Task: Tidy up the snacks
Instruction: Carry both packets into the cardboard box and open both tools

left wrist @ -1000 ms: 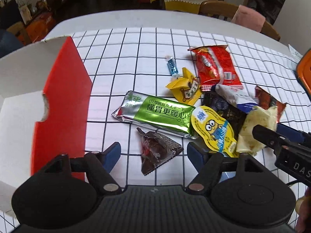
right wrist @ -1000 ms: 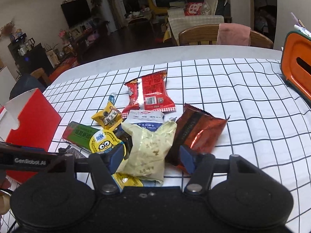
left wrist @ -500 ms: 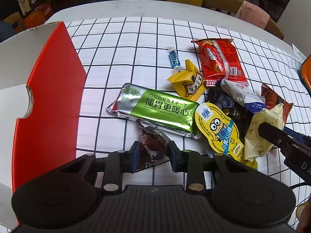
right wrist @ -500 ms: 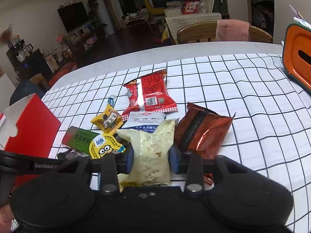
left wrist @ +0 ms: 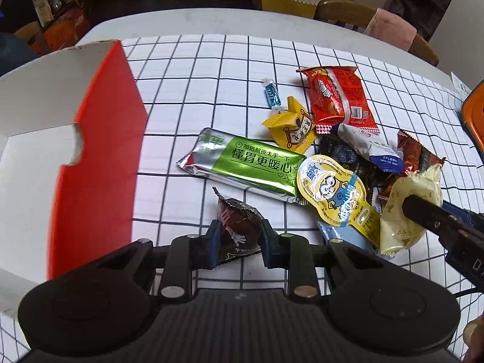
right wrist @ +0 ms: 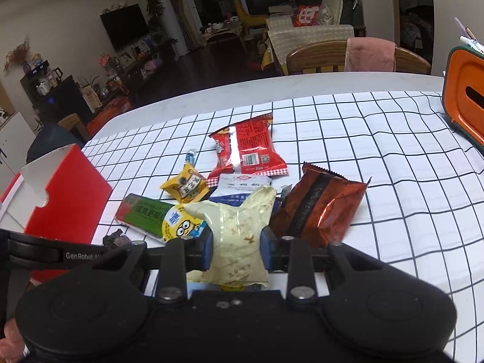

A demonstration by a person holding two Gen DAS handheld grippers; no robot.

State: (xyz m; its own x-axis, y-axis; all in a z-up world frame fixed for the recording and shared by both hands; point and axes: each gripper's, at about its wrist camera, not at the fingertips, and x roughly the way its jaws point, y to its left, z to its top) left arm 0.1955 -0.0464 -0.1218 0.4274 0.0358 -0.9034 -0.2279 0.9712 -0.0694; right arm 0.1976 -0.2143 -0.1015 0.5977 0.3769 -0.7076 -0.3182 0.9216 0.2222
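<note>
1. The left gripper [left wrist: 238, 243], low in the frame's centre, pinched a dark brown wrapped snack [left wrist: 239, 227] between its blue pads.
2. The right gripper [right wrist: 237, 252] squeezed a pale yellow packet [right wrist: 239, 236] at lower centre.
3. Just beyond lay a green bar [left wrist: 248, 163] and a yellow cartoon pouch [left wrist: 332, 193].
4. At left stood the red box [left wrist: 99, 151], its visible interior white; contents could not be told.

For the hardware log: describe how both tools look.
Both are matte black, with two round housings, silver pivot screws and blue finger pads. The left tool carries white "GenRobot.AI" lettering; the right tool shows white letters starting "DA". No cables or sleeves visible.
</note>
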